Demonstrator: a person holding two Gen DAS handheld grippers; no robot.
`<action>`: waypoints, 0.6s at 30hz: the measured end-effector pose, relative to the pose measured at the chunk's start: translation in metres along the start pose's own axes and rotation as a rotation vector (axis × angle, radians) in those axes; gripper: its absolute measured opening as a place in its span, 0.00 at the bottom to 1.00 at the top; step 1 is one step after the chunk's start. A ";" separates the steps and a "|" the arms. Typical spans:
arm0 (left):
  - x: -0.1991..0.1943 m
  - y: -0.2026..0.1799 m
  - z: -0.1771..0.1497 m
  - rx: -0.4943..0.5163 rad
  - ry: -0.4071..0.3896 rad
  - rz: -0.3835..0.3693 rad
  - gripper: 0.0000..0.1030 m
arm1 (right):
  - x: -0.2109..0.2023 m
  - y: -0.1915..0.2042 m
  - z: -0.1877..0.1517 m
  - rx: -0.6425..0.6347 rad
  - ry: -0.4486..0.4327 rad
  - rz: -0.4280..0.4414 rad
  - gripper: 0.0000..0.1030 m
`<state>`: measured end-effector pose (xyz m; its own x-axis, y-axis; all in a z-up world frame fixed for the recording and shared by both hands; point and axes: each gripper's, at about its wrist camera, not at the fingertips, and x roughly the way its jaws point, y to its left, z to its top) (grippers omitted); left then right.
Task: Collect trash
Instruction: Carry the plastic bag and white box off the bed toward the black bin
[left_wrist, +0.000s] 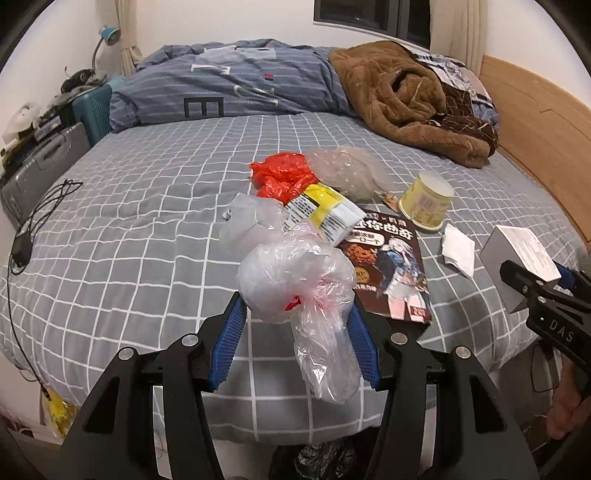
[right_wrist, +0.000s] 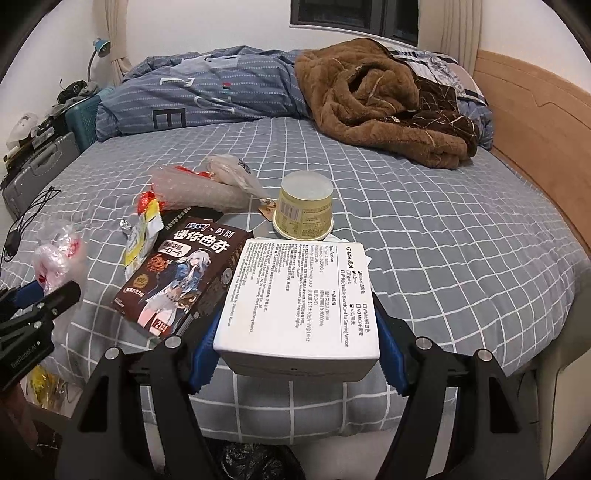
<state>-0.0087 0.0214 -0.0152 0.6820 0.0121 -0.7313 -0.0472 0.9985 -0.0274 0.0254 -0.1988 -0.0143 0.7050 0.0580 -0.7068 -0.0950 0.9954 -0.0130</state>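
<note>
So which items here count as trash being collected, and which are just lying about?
Trash:
- crumpled clear plastic bag, in left tool
- white printed box, in right tool
- brown biscuit box
- red plastic bag
- yellow cup

Lying about:
- brown fleece blanket
- black cable

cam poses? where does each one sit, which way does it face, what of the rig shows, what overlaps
Left wrist: on the left gripper, aimed down across the bed; its blue fingers clamp a clear plastic bag; right gripper at right edge.
Right wrist: on the right gripper, same heading; its fingers clamp a white box; left gripper at left edge.
Shared: cookie box, yellow cup, brown blanket.
</note>
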 end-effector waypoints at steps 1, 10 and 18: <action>-0.003 -0.002 -0.002 0.002 0.000 -0.001 0.52 | -0.002 0.001 -0.001 0.000 -0.001 0.002 0.66; -0.020 -0.006 -0.017 -0.011 0.012 -0.004 0.52 | -0.023 0.009 -0.007 -0.001 -0.021 0.022 0.66; -0.035 -0.012 -0.034 -0.006 0.024 -0.007 0.52 | -0.037 0.019 -0.021 -0.013 -0.025 0.045 0.66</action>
<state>-0.0572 0.0075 -0.0126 0.6644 0.0038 -0.7473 -0.0471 0.9982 -0.0368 -0.0173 -0.1834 -0.0029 0.7175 0.1049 -0.6887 -0.1360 0.9907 0.0091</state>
